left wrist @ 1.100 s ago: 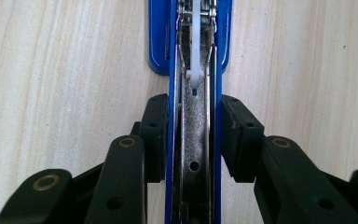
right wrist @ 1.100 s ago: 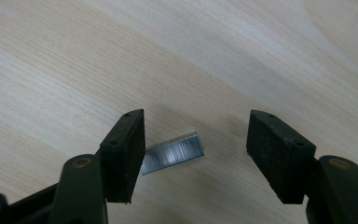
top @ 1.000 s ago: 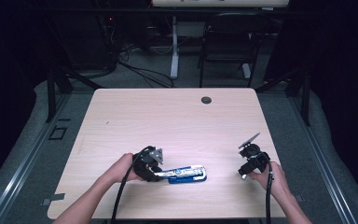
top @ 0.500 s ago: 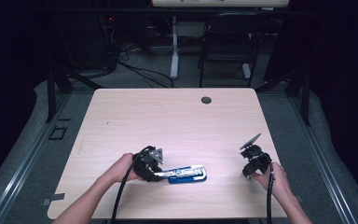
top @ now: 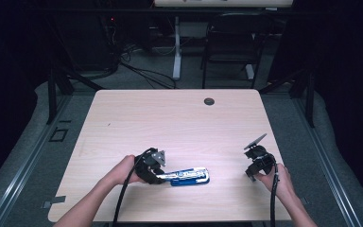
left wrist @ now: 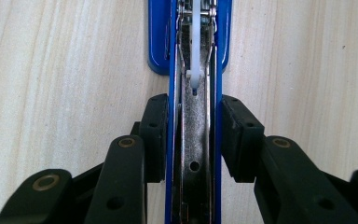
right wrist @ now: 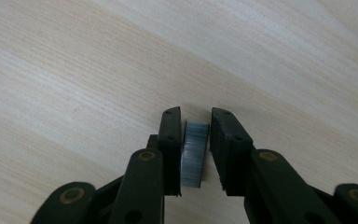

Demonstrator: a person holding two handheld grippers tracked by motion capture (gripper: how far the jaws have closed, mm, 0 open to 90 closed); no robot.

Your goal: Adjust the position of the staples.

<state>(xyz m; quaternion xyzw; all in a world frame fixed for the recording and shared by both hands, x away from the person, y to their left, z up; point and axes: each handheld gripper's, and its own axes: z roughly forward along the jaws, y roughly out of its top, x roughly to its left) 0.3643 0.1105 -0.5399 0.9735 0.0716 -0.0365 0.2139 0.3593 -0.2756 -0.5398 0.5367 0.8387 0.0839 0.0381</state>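
A blue stapler (top: pixel 189 176) lies swung open on the wooden table (top: pixel 170 123) near its front edge. Its bare metal staple channel (left wrist: pixel 195 154) faces up. My left gripper (top: pixel 163 176) is shut on the stapler's sides, with both pads (left wrist: pixel 154 135) pressed against the blue arm (left wrist: pixel 196 46). At the front right, my right gripper (top: pixel 250 176) points down at the table. Its jaws have just been closing. A short grey strip of staples (right wrist: pixel 193 154) now stands pinched between its pads (right wrist: pixel 172 140).
A round cable hole (top: pixel 209 101) sits near the table's far edge. A dark chair (top: pixel 231 42) and floor cables (top: pixel 142 71) lie beyond the table. Bare wood stretches between the stapler and the right gripper.
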